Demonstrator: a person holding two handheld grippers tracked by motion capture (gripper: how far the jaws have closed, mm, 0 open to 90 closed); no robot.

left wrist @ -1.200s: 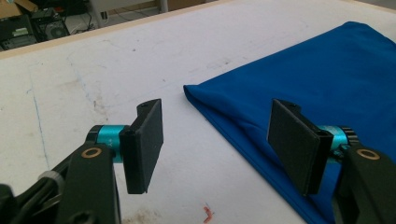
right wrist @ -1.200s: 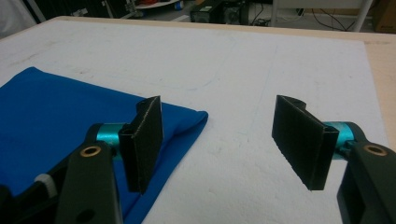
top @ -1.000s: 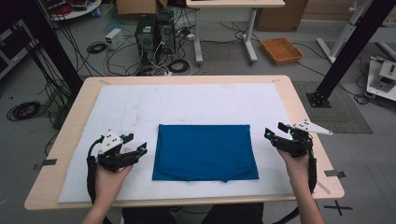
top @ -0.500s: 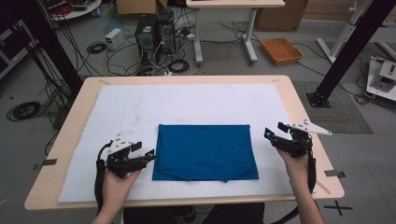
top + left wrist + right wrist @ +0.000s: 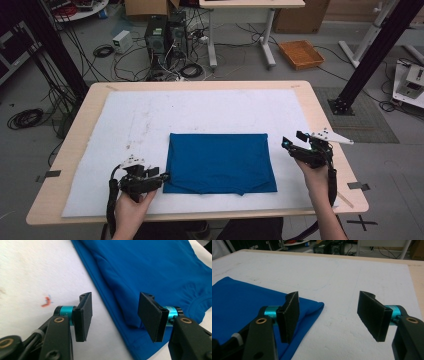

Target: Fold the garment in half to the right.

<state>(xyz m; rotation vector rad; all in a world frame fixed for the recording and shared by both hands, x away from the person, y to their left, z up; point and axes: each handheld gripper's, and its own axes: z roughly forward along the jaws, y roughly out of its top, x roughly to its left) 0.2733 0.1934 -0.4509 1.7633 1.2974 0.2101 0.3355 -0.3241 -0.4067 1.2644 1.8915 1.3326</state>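
The folded blue cloth [image 5: 220, 162] lies flat on the white mat [image 5: 150, 120], toward the near half of the counter [image 5: 320, 107], with its near edge running parallel to the counter's near edge.

Your left gripper [image 5: 162, 177] sits at the cloth's near left corner. In the left gripper view [image 5: 115, 312] the jaws stand apart, and they have just been closing. The cloth's left hem and corner fold lie between them, closer to the right-hand jaw, but neither pad presses on the fabric. A small red mark [image 5: 46, 301] on the mat lies just left of the left-hand jaw.

Your right gripper [image 5: 292, 140] is just beside the cloth's far right corner, with its jaws spread wide and nothing clamped. In the right gripper view [image 5: 328, 312] the cloth corner lies behind the left-hand jaw, and bare mat shows between the two jaws.

Your left hand [image 5: 131, 207] comes in low from the near edge and points the gripper along the mat toward the cloth. Your right hand [image 5: 315, 175] holds its gripper level, pointing leftward at the cloth's right edge.

Bare mat extends beyond the cloth to the far side and on both flanks. The mat's near edge runs close under your left hand.
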